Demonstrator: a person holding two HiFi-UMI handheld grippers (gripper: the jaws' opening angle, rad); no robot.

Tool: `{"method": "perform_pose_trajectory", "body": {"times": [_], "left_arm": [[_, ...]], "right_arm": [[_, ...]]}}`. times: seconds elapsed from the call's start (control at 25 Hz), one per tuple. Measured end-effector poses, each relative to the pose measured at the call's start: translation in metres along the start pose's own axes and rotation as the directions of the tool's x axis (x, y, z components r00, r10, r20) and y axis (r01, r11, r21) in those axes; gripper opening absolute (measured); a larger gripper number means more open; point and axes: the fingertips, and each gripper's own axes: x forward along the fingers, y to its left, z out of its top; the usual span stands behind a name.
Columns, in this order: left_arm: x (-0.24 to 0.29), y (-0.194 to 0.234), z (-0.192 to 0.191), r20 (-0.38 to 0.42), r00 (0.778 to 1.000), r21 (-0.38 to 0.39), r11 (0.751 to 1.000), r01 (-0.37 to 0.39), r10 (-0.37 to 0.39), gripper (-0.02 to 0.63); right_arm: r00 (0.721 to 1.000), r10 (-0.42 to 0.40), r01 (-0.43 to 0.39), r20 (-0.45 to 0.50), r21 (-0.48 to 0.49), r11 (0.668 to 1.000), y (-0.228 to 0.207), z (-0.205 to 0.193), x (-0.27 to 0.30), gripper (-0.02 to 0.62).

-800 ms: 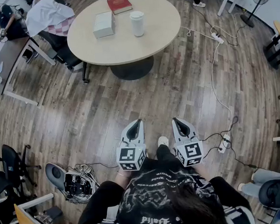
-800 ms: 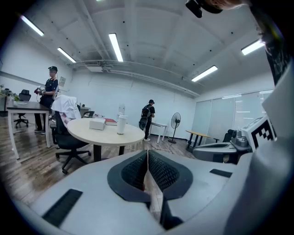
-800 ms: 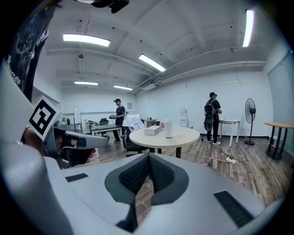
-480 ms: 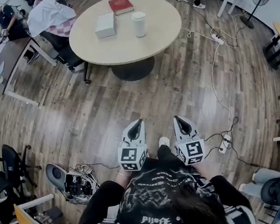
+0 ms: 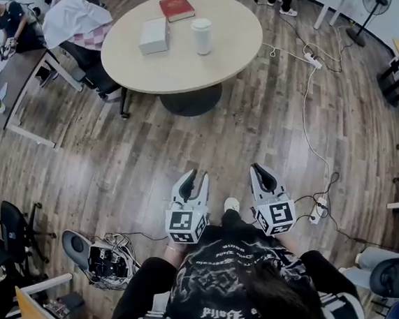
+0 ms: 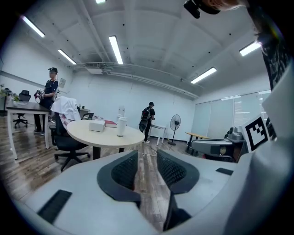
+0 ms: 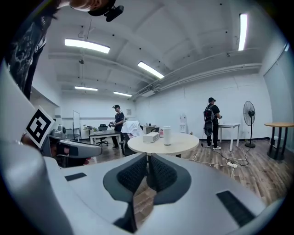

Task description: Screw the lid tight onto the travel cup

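The white travel cup (image 5: 202, 36) with its lid on stands upright on the round beige table (image 5: 191, 68), far ahead of me across the wooden floor. It also shows small in the left gripper view as the cup (image 6: 121, 126) and in the right gripper view as the cup (image 7: 166, 136). My left gripper (image 5: 195, 177) is held low in front of my body, jaws a little apart with nothing between them (image 6: 147, 156). My right gripper (image 5: 258, 168) is beside it, shut and empty (image 7: 148, 158). Both are well short of the table.
A white box (image 5: 153, 35) and a red book (image 5: 176, 7) lie on the table left of the cup. Office chairs (image 5: 78, 33) stand at the table's left. A white cable and power strip (image 5: 309, 57) trail over the floor on the right. People stand at the room's far side.
The left gripper's jaws have parted; earlier they were together. The table has drifted slightly right and a little nearer in the head view.
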Motion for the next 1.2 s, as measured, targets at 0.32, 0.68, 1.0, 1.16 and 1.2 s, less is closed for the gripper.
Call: {"method": "perform_pose_trajectory", "body": {"times": [0.32, 0.68, 1.0, 1.16, 1.2], "left_arm": [[0.031, -0.007, 0.013, 0.026, 1.000, -0.010, 1.000, 0.013, -0.012, 0.285], [0.075, -0.018, 0.022, 0.044, 0.998, 0.002, 0.999, -0.052, 0.052, 0.285], [0.097, -0.023, 0.019, 0.047, 0.996, 0.000, 0.997, -0.072, 0.072, 0.285], [0.114, -0.014, 0.020, 0.046, 0.997, -0.002, 0.998, -0.064, 0.064, 0.285], [0.120, -0.011, 0.020, 0.046, 0.997, -0.006, 0.998, -0.059, 0.059, 0.285]], "right_arm": [[0.985, 0.163, -0.166, 0.057, 0.055, 0.985, -0.013, 0.016, 0.018, 0.301], [0.982, 0.184, -0.185, 0.037, 0.023, 0.982, -0.070, 0.018, 0.046, 0.304], [0.977, 0.215, -0.215, 0.012, 0.018, 0.976, -0.081, 0.012, 0.065, 0.305], [0.978, 0.210, -0.210, -0.017, 0.031, 0.977, -0.087, 0.008, 0.078, 0.307], [0.978, 0.205, -0.205, -0.024, 0.027, 0.978, -0.089, 0.006, 0.082, 0.307]]}}
